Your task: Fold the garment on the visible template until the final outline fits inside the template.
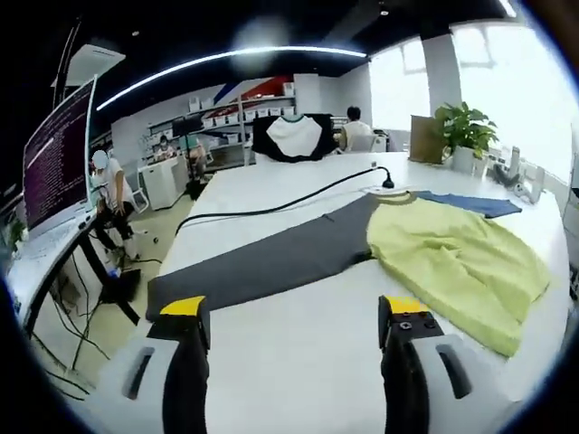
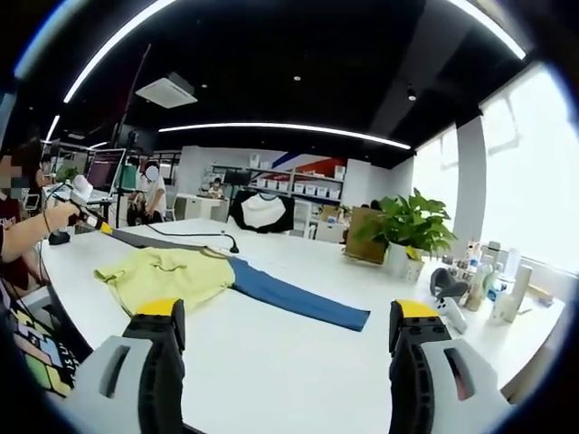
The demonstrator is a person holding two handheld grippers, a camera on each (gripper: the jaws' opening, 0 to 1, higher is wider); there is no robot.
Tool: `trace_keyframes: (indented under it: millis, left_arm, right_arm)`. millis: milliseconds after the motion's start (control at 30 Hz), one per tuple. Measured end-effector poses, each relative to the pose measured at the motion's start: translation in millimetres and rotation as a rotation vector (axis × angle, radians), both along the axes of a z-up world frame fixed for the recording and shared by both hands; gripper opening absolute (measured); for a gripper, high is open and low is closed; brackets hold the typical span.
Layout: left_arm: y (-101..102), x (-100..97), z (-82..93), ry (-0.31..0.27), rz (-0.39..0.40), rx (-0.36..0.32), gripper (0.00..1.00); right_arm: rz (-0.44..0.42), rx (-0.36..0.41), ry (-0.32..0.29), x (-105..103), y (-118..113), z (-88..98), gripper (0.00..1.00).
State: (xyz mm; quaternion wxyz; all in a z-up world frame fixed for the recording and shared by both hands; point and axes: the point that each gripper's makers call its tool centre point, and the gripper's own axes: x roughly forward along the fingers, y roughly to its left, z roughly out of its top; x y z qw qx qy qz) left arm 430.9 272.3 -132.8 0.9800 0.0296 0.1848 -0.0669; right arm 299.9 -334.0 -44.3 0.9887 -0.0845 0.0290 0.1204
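The yellow garment point(image 1: 457, 262) lies spread and rumpled on the white tabletop point(image 1: 298, 353), ahead and to the right of the left hand-held gripper point(image 1: 294, 321), whose jaws stand wide apart and hold nothing. A dark grey strip point(image 1: 271, 262) and a blue strip point(image 1: 470, 203) (perhaps the template) run out from under the garment on either side. In the right gripper view the right hand-held gripper point(image 2: 285, 325) is likewise spread and empty above the tabletop, with the garment beyond it to the left. A potted plant point(image 2: 407, 231) stands near the far edge.
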Motion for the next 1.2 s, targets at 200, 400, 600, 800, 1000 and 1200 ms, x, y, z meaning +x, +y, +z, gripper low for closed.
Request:
trace_keyframes:
  millis: [200, 400, 600, 800, 1000, 1200]
  left_arm:
    - [-28, -24.0, 0.5, -0.038, -0.036, -0.055, 0.93]
    - [-60, -45.4, 26.8, -0.142, -0.154, -0.053, 1.0]
    - [-71, -65.4, 48.9, -0.218, -0.169, -0.006, 1.0]
    - [-79, -80.6, 39.8, -0.192, -0.195, 0.104, 1.0]
    - [-75, -87.5, 29.0, -0.151, -0.184, 0.085, 0.99]
    - [-102, -96.6, 28.9, -0.186, -0.313, 0.168, 0.91]
  right_arm:
    - [0.006, 0.007, 0.019, 1, 2, -4.8, 0.95]
    - [0.008, -0.008, 0.027, 5, 4, -9.7, 0.94]
    - [-0.011, -0.093, 0.048, 9, 5, -19.7, 0.96]
    - [0.039, -0.068, 0.074, 13, 24, -27.5, 0.94]
    - [0.1, -0.097, 0.102, 17, 50, -38.1, 0.95]
    - [0.112, -0.016, 0.131, 27, 70, -51.0, 0.99]
